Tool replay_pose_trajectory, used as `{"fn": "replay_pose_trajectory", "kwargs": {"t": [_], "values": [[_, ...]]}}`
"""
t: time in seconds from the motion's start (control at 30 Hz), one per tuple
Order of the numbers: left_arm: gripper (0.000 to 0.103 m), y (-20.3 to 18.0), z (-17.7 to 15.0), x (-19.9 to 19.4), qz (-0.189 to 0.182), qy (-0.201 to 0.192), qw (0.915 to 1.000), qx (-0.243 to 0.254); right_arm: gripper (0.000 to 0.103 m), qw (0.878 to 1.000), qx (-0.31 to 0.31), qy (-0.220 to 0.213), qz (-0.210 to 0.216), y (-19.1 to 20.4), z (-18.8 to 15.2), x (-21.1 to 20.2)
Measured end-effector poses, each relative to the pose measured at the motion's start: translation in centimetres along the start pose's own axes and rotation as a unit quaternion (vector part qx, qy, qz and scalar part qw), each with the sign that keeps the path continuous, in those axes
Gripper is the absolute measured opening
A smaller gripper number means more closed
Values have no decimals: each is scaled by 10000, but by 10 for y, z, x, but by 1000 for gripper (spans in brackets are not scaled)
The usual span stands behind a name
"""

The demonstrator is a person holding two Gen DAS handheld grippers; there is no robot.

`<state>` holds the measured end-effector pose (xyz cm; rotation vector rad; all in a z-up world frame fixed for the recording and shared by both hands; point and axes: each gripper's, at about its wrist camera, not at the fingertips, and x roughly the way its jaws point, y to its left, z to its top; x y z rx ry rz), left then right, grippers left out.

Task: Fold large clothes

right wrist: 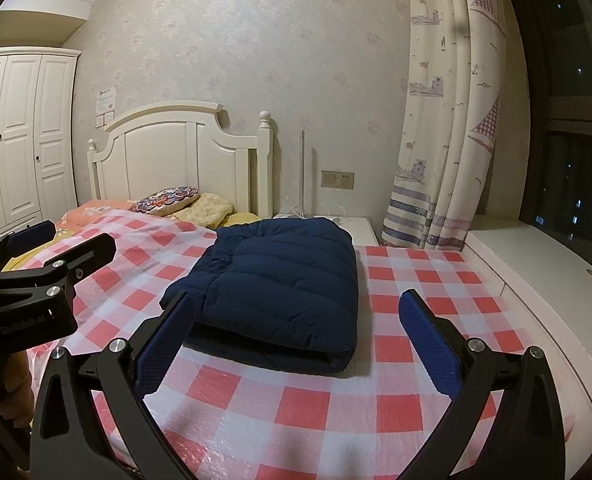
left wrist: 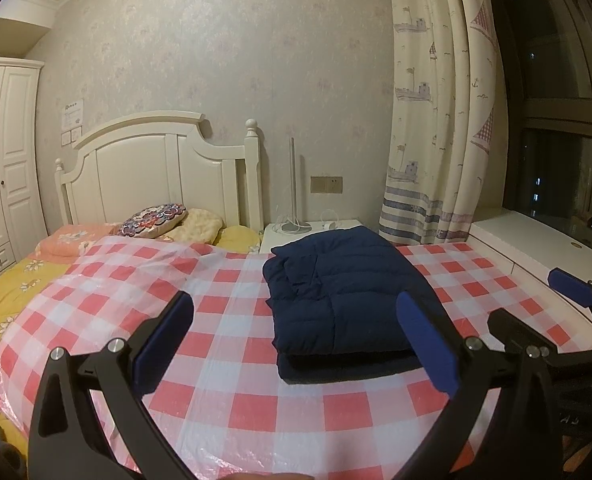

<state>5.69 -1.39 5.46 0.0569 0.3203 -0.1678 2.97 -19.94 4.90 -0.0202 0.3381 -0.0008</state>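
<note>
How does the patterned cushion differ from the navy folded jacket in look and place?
The patterned cushion is multicoloured with rounded motifs; the navy folded jacket is one plain dark colour, quilted. The cushion lies by the headboard, leaning on a pillow; the jacket lies flat on the checked sheet. Both rest on the bed.

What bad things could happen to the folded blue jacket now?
1. The puffy navy jacket is folded in thick layers, and neither the left gripper nor the right gripper holds it; both are open. It might slowly spring open.
2. It lies on a shiny plastic checked sheet, which looks slippery, so a nudge could slide it.
3. In the left wrist view its far end lies close to the bed's far edge, by the white nightstand. A push that way might tip it off.
</note>
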Motion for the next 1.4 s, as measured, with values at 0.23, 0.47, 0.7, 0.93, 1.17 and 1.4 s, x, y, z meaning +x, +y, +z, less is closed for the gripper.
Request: {"fn": "replay_pose_trajectory", "kwargs": {"t": [0.23,0.47,0.7,0.93,1.17,1.4], "values": [[101,1,-3,0,-1,20,10000,-19,98,10000,7,4,-2,1,0,0],[101,0,-4,0,1,30,10000,-11,98,10000,27,53,30,2,-6,2],[101,0,-4,0,4,28,10000,-12,98,10000,23,71,34,3,-7,3],[101,1,-5,2,-58,58,10000,-35,98,9999,4,139,69,6,-12,5],[101,3,-20,23,-386,326,9987,-10,98,9986,-42,498,189,5,-27,28],[101,129,-6,118,748,1221,9892,-298,98,9895,-914,838,-749,-64,-12,58]]}}
